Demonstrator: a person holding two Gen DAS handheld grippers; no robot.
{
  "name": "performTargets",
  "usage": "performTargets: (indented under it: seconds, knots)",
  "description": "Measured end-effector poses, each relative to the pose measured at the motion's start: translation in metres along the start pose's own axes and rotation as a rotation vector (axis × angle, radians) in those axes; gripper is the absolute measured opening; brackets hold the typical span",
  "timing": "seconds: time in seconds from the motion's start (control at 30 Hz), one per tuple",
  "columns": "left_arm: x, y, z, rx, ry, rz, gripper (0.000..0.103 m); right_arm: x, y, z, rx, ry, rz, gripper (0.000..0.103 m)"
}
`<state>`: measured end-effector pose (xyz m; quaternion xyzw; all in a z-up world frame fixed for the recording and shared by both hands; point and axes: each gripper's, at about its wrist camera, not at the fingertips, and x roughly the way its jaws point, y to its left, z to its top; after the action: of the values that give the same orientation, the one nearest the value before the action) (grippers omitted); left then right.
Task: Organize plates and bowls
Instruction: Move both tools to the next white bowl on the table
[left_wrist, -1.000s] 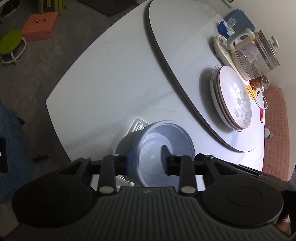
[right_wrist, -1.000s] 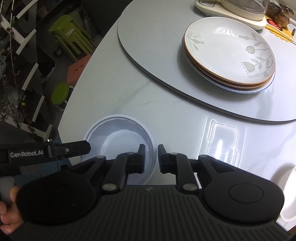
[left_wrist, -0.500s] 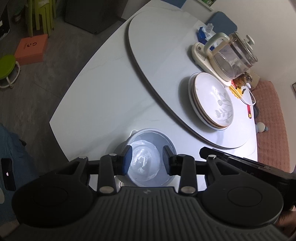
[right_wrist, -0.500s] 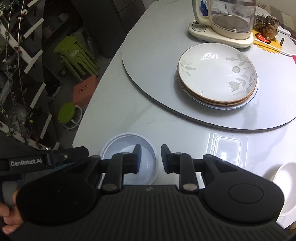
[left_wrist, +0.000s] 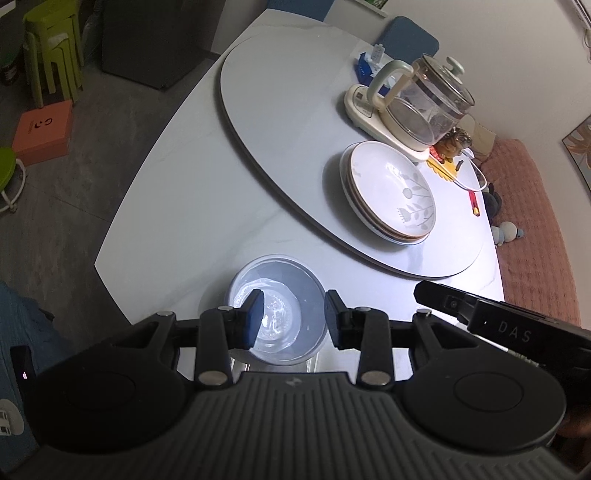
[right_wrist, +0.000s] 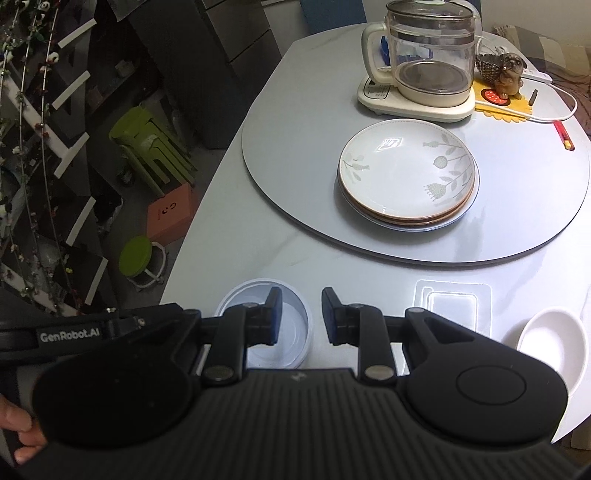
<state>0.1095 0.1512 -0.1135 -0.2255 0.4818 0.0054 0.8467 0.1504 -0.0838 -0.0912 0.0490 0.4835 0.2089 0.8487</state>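
A clear plastic bowl (left_wrist: 291, 295) stands on the white table near its front left corner; it also shows in the right wrist view (right_wrist: 291, 314). My left gripper (left_wrist: 294, 314) is open above it, its fingers apart over the bowl and not touching the rim. My right gripper (right_wrist: 298, 314) is open and empty, just right of the bowl. A stack of floral plates (left_wrist: 391, 194) sits on the grey turntable (left_wrist: 280, 110), also seen in the right wrist view (right_wrist: 406, 177). A small white bowl (right_wrist: 550, 343) stands at the near right.
A glass kettle (right_wrist: 428, 55) on its base stands behind the plates. A dog figurine (right_wrist: 506, 74) on a yellow mat and a red pen (right_wrist: 563, 134) lie to the right. Green stools (right_wrist: 155, 147) and an orange box (right_wrist: 170, 216) are on the floor left of the table.
My left gripper has opened, let go of the clear bowl and risen away from it. My right gripper has opened wider and pulled back and up from the table.
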Motion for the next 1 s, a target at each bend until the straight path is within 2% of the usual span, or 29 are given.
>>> performTargets:
  seconds: [0.2, 0.53, 1.0]
  knots:
    - [-0.014, -0.013, -0.002, 0.038, -0.032, 0.007, 0.041, -0.022, -0.005, -0.001, 0.009, -0.049, 0.007, 0.028]
    - [-0.028, -0.052, -0.011, 0.070, -0.072, 0.016, 0.041, -0.055, -0.022, -0.001, -0.044, -0.102, -0.006, 0.028]
    - [-0.023, -0.117, -0.016, 0.113, -0.123, 0.012, 0.041, -0.084, -0.069, 0.003, -0.056, -0.152, -0.023, 0.028]
